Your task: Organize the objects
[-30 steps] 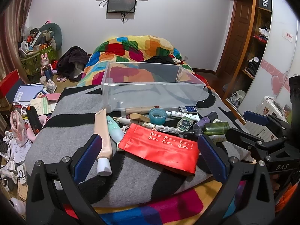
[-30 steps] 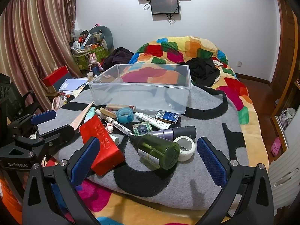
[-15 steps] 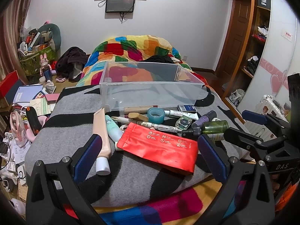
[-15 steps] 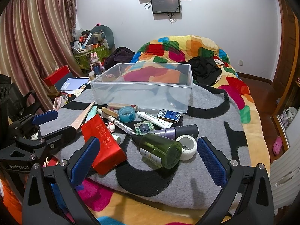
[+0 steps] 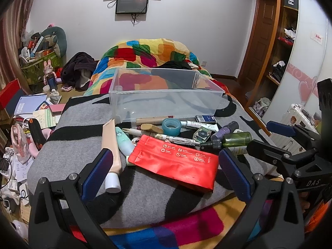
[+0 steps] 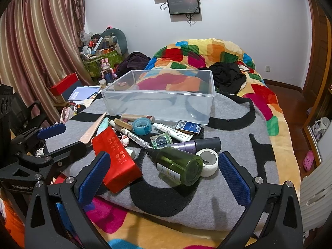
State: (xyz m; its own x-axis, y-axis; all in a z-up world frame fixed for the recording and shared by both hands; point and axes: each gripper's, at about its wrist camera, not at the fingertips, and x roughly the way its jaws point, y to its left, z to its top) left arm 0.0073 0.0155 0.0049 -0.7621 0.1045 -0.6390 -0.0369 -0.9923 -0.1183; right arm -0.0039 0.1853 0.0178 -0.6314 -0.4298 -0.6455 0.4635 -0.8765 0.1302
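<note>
A clear plastic bin (image 5: 166, 101) stands empty on the grey and black blanket; it also shows in the right wrist view (image 6: 159, 101). In front of it lie a red pouch (image 5: 174, 161), a beige tube (image 5: 111, 147), a teal tape roll (image 5: 171, 126), a green bottle (image 6: 178, 166), a white tape roll (image 6: 208, 161) and a purple bottle (image 6: 197, 144). My left gripper (image 5: 166, 174) is open and empty, just short of the red pouch. My right gripper (image 6: 164, 175) is open and empty, just short of the green bottle.
The blanket (image 6: 238, 128) lies on a bed with a colourful quilt (image 6: 207, 51). Clutter, boxes and papers (image 5: 27, 108) fill the floor on the left. A wardrobe and shelves (image 5: 280, 47) stand on the right. Each gripper shows at the edge of the other's view.
Both grippers have drifted slightly; the views shift a little. Both stay open and empty, and nothing on the blanket has moved.
</note>
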